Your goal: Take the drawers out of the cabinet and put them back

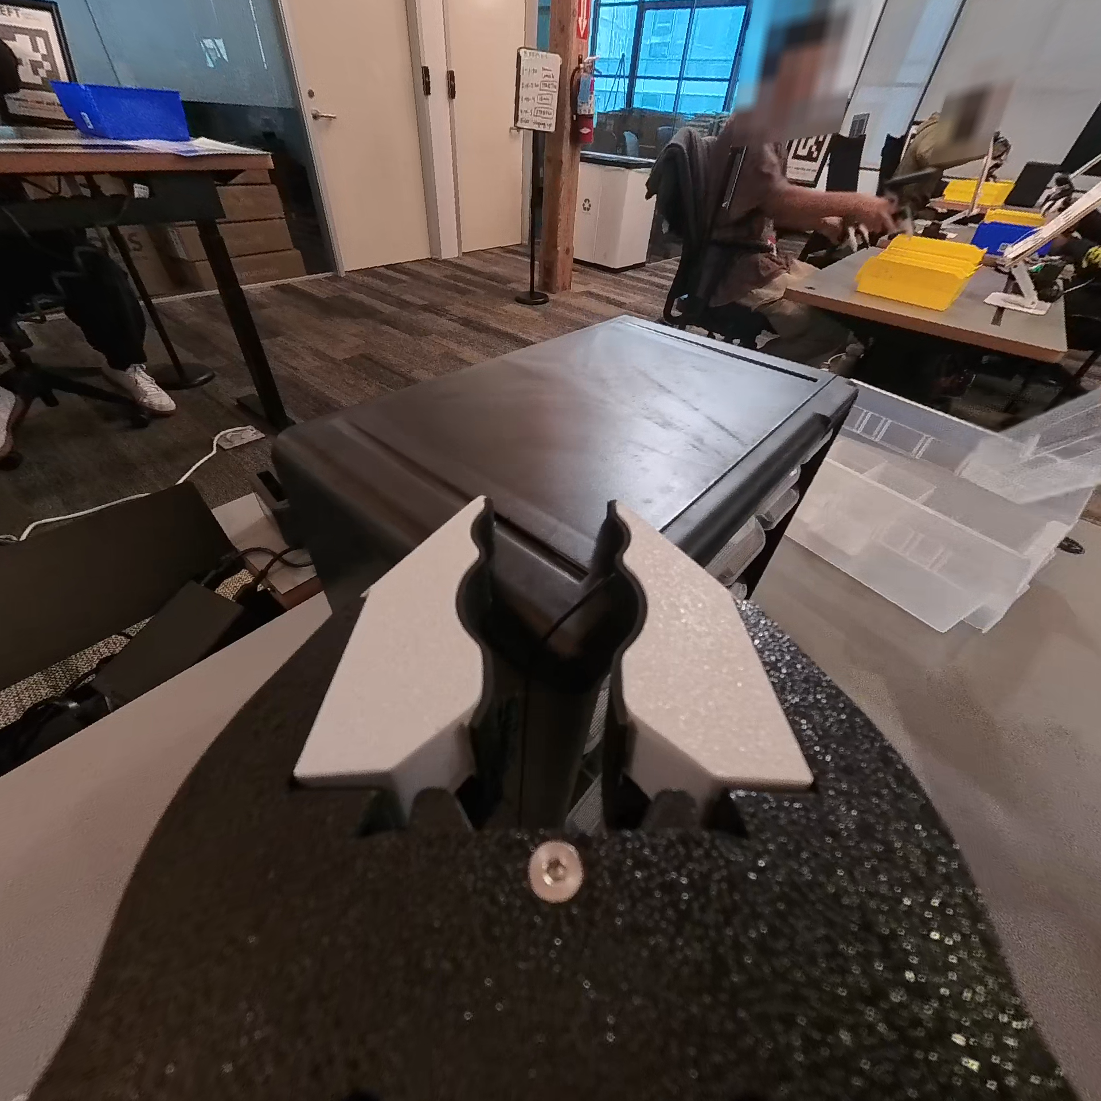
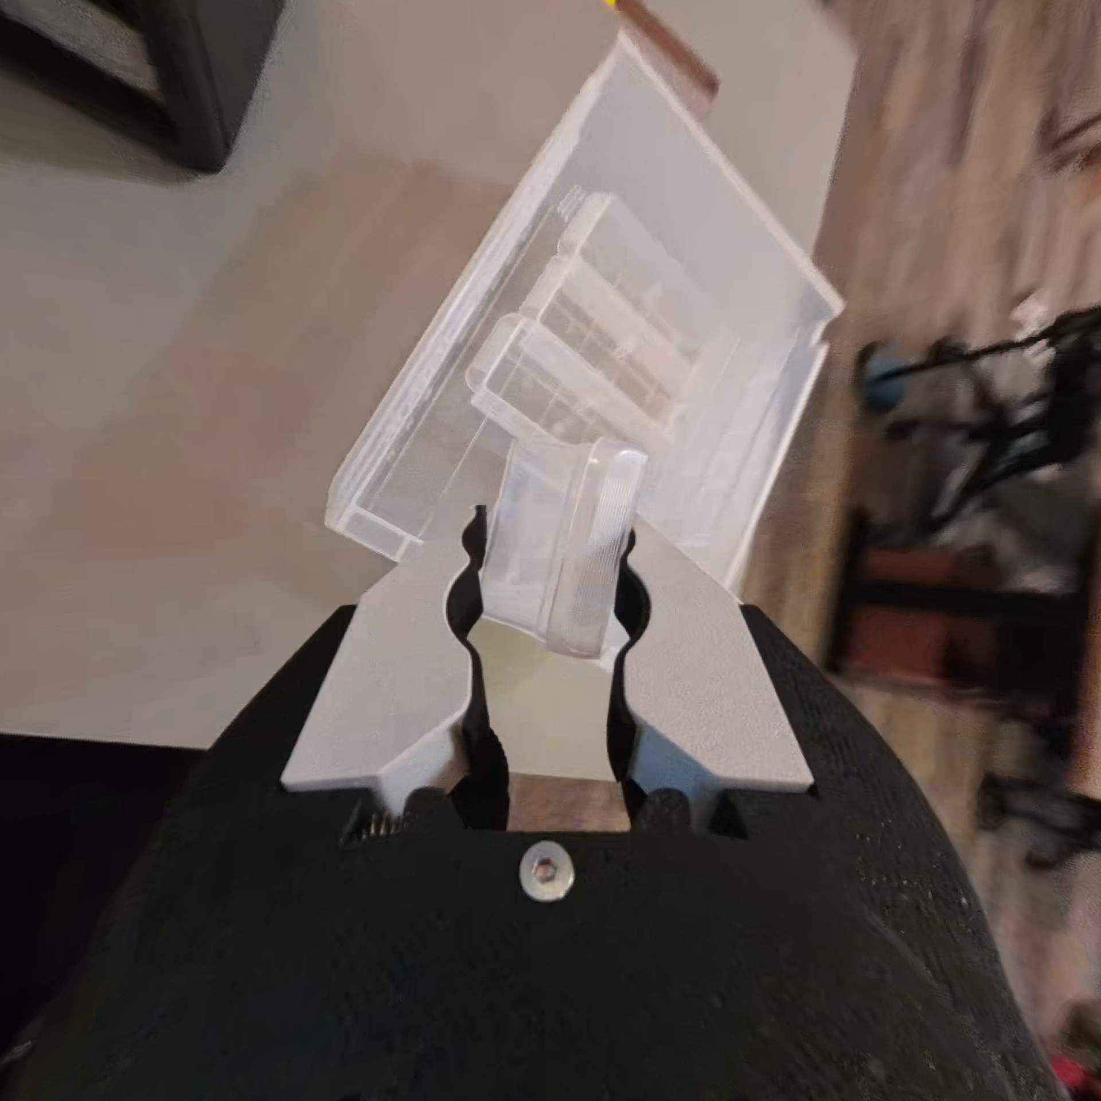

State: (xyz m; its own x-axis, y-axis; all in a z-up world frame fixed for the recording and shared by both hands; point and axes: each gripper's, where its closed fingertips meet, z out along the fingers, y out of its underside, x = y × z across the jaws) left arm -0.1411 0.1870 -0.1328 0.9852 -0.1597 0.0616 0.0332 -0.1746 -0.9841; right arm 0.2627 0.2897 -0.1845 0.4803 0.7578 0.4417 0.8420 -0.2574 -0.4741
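Note:
The black cabinet (image 1: 596, 417) stands on the grey table, with clear drawer fronts (image 1: 762, 524) showing on its right side. My left gripper (image 1: 551, 536) straddles the cabinet's near corner, and its fingers are closed against the corner wall. My right gripper (image 2: 554, 536) is shut on the handle (image 2: 566, 554) of a clear plastic drawer (image 2: 625, 286). It holds the drawer tilted in the air above the table. That drawer shows blurred at the right edge of the left wrist view (image 1: 1042, 453). The cabinet's corner is at the upper left of the right wrist view (image 2: 149, 77).
Several clear drawers (image 1: 905, 536) lie stacked on the table (image 1: 953, 745) to the right of the cabinet. A person sits at a desk with yellow bins (image 1: 917, 268) behind. Another desk (image 1: 137, 161) and a seated person's legs are at the left. The table's edge (image 2: 834, 357) runs along the right.

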